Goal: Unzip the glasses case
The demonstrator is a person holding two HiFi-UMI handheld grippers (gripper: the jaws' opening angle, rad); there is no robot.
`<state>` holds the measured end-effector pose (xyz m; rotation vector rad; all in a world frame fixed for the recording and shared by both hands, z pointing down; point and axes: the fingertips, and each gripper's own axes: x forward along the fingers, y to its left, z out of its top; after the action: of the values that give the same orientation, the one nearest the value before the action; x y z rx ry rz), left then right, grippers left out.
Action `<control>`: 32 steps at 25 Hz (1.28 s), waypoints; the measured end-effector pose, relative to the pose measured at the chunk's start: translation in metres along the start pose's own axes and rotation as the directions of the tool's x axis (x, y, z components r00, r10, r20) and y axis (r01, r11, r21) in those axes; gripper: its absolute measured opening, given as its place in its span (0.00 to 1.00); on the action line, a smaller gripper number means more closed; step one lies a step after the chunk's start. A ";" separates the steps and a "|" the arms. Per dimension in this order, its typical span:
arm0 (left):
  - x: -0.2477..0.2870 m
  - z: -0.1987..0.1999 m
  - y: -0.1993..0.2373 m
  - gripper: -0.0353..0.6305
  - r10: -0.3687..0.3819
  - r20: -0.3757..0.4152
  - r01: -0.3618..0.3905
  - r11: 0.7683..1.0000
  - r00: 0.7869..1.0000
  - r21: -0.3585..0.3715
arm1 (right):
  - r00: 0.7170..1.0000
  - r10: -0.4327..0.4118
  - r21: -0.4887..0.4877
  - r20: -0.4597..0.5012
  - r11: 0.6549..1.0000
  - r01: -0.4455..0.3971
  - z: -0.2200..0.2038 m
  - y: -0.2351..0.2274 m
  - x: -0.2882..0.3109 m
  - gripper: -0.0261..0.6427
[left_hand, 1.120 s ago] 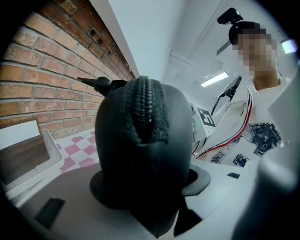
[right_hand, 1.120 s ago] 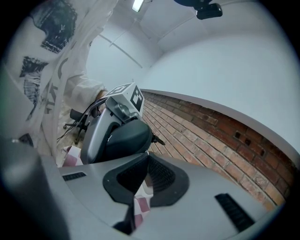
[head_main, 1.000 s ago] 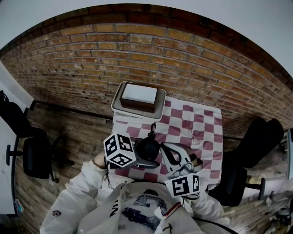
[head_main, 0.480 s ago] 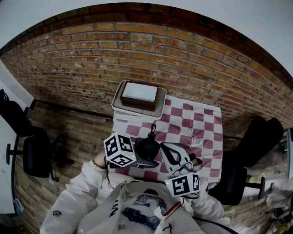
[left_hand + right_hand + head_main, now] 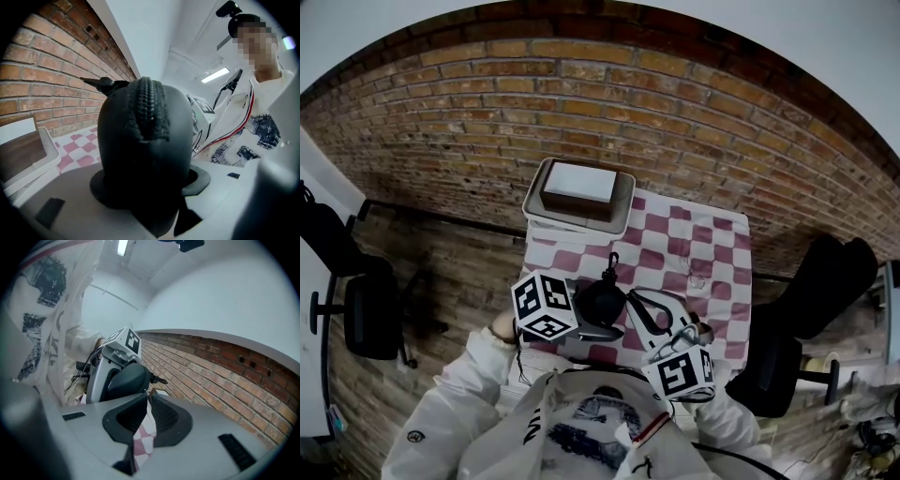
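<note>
Clamping glasses case (image 5: 140, 140) from both sides, left gripper (image 5: 150, 185) has pads pressed on its black shell. Case stands upright between jaws, zipper (image 5: 149, 108) ridge running over top toward camera. Right gripper (image 5: 147, 397) jaws closed to thin slit, tips right at case's edge; whether zipper pull sits between tips, cannot tell. Head view: case between both grippers, over near edge of checkered cloth (image 5: 694, 253). White tray (image 5: 532, 208) with brown box (image 5: 578, 186) at cloth's far left corner.

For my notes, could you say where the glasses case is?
The glasses case sits mid head view, over the checked cloth's near edge, in the left claw.
</note>
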<state>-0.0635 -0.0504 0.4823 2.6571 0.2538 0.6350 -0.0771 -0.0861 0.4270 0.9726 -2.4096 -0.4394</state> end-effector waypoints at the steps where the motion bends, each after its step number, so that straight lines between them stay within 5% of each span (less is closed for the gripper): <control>1: 0.002 0.001 -0.001 0.44 0.000 0.001 0.000 1.000 1.000 0.000 | 1.000 0.008 0.019 0.003 1.000 -0.008 -0.001 -0.001 -0.002 0.07; 7: 0.007 0.015 0.004 0.44 0.038 0.035 -0.037 0.999 0.999 -0.012 | 0.998 0.032 0.145 0.062 0.989 -0.040 -0.005 -0.019 -0.021 0.07; 9: 0.011 0.020 0.005 0.44 0.053 0.024 -0.053 0.999 0.998 0.003 | 0.987 0.055 0.282 0.150 0.955 -0.096 -0.001 -0.026 -0.030 0.08; 12: 0.020 0.027 0.005 0.44 0.067 0.024 -0.067 0.998 0.997 0.012 | 0.973 0.112 0.399 0.202 0.898 -0.186 -0.006 -0.029 -0.044 0.25; 23: 0.069 0.045 -0.003 0.44 0.110 -0.006 -0.110 0.993 0.994 0.042 | 0.931 0.153 0.498 0.330 0.810 -0.310 -0.012 -0.034 -0.074 0.47; 32: 0.112 0.058 -0.016 0.44 0.128 -0.023 -0.126 0.990 0.991 0.069 | 0.903 0.187 0.508 0.386 0.774 -0.378 -0.028 -0.046 -0.100 0.48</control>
<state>0.0613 -0.0263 0.4724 2.7480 0.1158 0.7157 0.0256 -0.0492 0.3958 0.7694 -3.0113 0.3023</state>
